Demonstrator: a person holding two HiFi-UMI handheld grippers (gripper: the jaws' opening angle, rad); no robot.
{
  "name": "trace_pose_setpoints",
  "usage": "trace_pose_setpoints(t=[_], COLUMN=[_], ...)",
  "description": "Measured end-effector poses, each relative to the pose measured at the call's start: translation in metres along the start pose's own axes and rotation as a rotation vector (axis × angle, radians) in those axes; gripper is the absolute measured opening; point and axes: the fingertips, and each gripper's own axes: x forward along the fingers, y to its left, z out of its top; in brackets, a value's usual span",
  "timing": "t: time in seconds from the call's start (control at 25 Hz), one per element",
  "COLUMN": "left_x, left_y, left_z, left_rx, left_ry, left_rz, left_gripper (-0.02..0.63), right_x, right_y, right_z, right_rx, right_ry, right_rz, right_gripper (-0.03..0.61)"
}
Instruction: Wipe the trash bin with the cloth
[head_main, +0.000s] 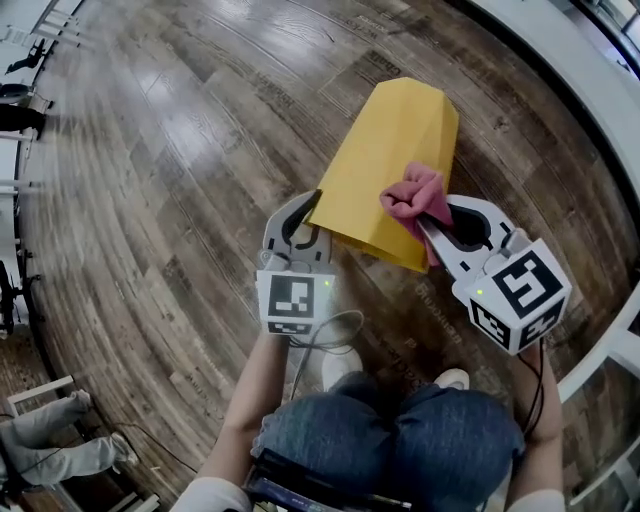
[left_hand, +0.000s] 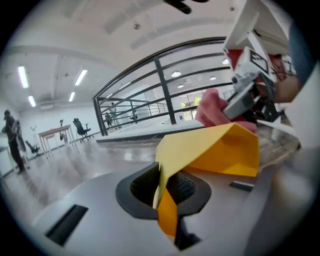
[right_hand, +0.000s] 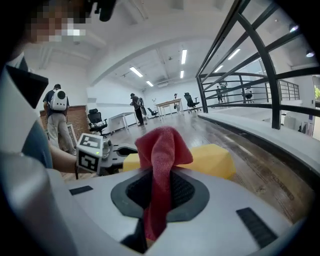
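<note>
The tipped yellow faceted plastic trash bin (head_main: 395, 150) is clamped by its thin near rim in the left gripper (head_main: 303, 215), so it could be twisted loose if the red woven cloth (head_main: 412, 192), pinched in the right gripper (head_main: 437, 222), is pressed hard.

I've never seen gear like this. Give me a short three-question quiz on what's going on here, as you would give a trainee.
1. True or false: the left gripper is shut on the rim of the yellow trash bin.
2. What does the right gripper hold between its jaws? A. a sponge. B. a pink cloth. C. nothing.
3. Fill in: the floor under the bin is made of ____ planks.

Key:
1. True; the yellow rim sits pinched between its jaws.
2. B.
3. Wooden.
</note>
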Motion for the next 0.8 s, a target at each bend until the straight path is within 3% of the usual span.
trace_pose_setpoints(t=[0.12,0.28,0.56,0.8], left_x=[0.000,0.000,0.005,0.009], left_y=[0.003,0.002,-0.024,-0.031], left_z=[-0.007,-0.011,-0.022,-0.045], left_rx=[-0.167,-0.307,-0.602,-0.725], left_ry=[-0.003,-0.032,-0.050,-0.031], left_rz=[-0.028,-0.070,-0.244,-0.265], left_gripper=[0.028,0.032,0.037,0.038], right_x=[-0.021,-0.040,-0.056,-0.050], right_y=[0.013,0.021,0.036,0.011], right_z=[-0.007,-0.015,-0.012,-0.023], right_rx=[-0.034,-0.026,-0.081,-0.125], right_ry=[-0.026,-0.026,-0.023,0.001], right_rz=[-0.005,0.025,0.084,-0.012], right_gripper=[0.051,0.051,0.051,0.051])
